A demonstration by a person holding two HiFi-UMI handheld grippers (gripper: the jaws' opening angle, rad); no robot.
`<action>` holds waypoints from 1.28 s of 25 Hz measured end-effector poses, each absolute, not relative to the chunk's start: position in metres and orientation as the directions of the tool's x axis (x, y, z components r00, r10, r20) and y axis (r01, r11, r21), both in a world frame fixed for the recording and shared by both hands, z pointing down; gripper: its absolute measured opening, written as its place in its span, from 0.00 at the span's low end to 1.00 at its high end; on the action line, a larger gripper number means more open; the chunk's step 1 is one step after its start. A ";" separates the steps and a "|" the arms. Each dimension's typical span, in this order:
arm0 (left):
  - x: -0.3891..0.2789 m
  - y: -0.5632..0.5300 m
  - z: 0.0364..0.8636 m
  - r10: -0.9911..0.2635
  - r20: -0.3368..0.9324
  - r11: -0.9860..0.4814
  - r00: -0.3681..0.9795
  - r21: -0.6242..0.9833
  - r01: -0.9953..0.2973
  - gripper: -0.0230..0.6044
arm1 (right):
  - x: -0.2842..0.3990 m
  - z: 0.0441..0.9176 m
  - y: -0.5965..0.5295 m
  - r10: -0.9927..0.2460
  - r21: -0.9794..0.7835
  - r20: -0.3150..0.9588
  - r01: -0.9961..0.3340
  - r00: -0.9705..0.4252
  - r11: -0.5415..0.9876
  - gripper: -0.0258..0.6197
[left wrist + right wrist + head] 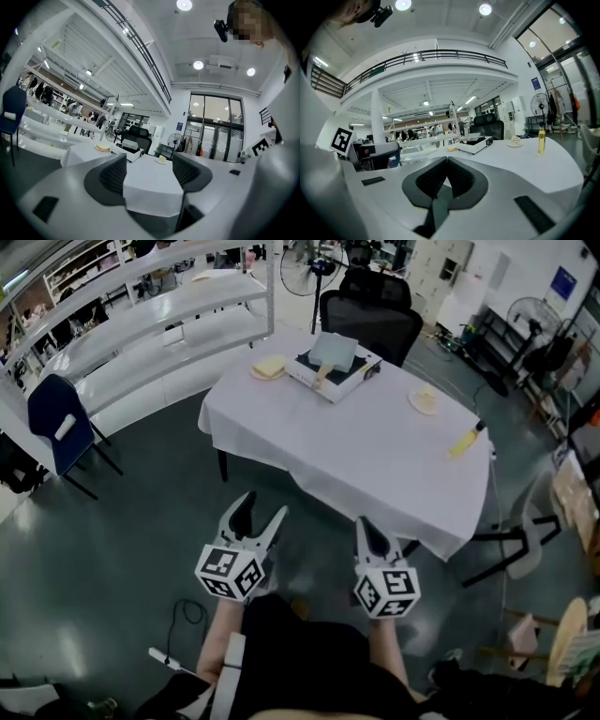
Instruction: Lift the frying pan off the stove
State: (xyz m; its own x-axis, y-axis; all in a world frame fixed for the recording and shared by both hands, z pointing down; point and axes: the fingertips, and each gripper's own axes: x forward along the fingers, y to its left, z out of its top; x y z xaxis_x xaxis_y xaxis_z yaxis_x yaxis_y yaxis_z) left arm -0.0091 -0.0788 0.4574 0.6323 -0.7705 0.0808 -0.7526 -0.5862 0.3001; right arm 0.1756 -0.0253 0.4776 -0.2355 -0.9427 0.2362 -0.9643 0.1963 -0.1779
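A pale square frying pan (336, 351) with a wooden handle sits on a white portable stove (361, 372) at the far side of the white-clothed table (375, 460). Both grippers hang low in front of the table's near edge, well short of the stove. My left gripper (263, 504) is open with nothing between its fingers. My right gripper (366, 524) is shut and empty. In the left gripper view the stove (132, 152) shows small beyond the open gripper (149, 171). In the right gripper view the stove (476, 143) and pan (470, 136) stand far past the shut gripper (446, 161).
On the table are a plate with a yellow item (269, 367) left of the stove, a plate of food (425, 401) and a yellow bottle (465, 440) at the right. A black office chair (370, 315) stands behind. A blue chair (58, 423) and white shelving (159, 315) stand left.
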 end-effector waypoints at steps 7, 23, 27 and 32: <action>-0.014 -0.067 0.470 -0.782 0.119 -0.553 0.611 0.321 -0.769 0.50 | 0.165 0.488 -0.019 -0.923 -0.195 0.266 -0.953 -0.277 0.230 0.05; 0.014 -0.118 0.471 -0.774 0.145 -0.557 0.616 0.308 -0.772 0.50 | 0.188 0.499 -0.070 -0.909 -0.215 0.307 -0.951 -0.282 0.223 0.05; 0.030 -0.154 0.469 -0.764 0.151 -0.567 0.627 0.305 -0.765 0.50 | 0.201 0.494 -0.107 -0.914 -0.212 0.303 -0.954 -0.271 0.213 0.05; 0.045 -0.212 0.450 -0.759 0.131 -0.586 0.638 0.289 -0.757 0.50 | 0.216 0.476 -0.159 -0.925 -0.212 0.280 -0.957 -0.255 0.200 0.05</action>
